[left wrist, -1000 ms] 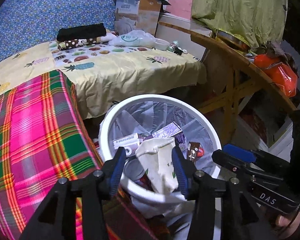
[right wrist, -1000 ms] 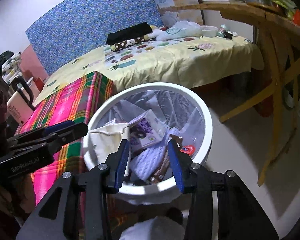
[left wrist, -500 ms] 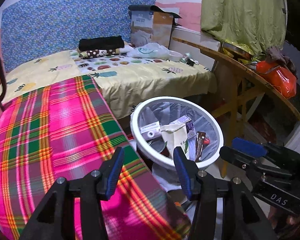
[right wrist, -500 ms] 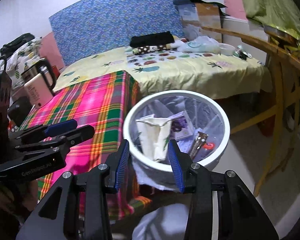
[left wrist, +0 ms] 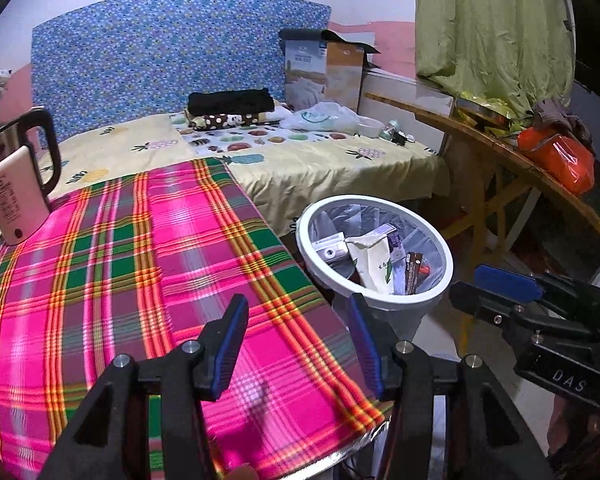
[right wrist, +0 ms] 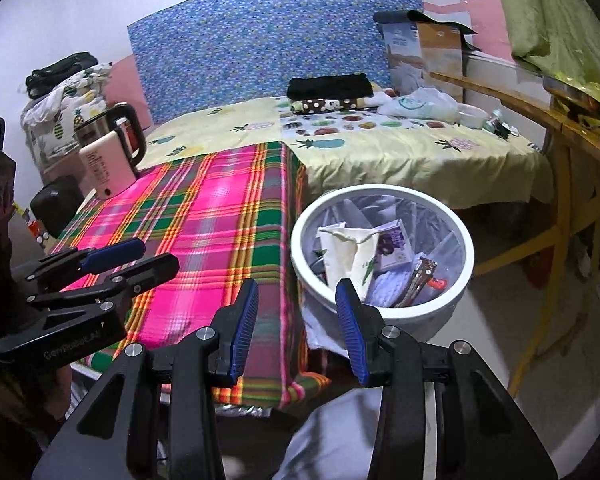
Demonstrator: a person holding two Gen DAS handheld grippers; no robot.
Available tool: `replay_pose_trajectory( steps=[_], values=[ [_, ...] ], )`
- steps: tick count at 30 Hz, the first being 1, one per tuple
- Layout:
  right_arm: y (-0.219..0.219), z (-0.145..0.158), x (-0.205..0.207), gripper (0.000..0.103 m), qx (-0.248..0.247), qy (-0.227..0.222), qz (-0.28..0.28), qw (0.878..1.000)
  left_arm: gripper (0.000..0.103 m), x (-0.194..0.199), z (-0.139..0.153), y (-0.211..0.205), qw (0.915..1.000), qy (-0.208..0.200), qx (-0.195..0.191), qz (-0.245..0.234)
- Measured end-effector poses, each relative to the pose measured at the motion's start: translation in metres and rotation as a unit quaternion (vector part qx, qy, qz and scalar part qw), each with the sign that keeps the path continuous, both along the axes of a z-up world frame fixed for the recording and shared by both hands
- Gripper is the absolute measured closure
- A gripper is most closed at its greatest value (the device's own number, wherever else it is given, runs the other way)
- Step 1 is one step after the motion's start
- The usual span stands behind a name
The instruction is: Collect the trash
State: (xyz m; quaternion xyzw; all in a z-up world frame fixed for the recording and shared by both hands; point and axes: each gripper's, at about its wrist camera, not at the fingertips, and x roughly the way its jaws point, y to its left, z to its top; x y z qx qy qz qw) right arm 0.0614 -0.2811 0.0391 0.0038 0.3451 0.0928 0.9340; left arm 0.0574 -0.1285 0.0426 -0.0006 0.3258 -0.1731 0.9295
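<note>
While the round white plastic trash bin [right wrist: 382, 248], filled with wrappers, stands beside the pink plaid tablecloth [left wrist: 140, 280], your left gripper [left wrist: 296, 344] and right gripper [right wrist: 296, 324] both gape empty.

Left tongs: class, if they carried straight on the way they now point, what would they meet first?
Most likely the pink plaid cloth on the table: the open, empty left tongs angle down over its near corner. The white trash bin sits off to the right. Depth is uncertain.

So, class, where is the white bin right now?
In both views the white bin stands on the floor, right of the pink checked table and in front of the yellow bed.
</note>
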Motion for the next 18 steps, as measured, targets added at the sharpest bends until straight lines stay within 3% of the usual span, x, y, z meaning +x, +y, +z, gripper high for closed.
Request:
replay_pose_trajectory(
  steps=[18],
  values=[
    [0.017,0.004,-0.02,0.061,-0.005,-0.009,0.017,1.0,0.05,-0.026,-0.006,0.028,0.9992,0.002,0.003,0.04]
  ],
)
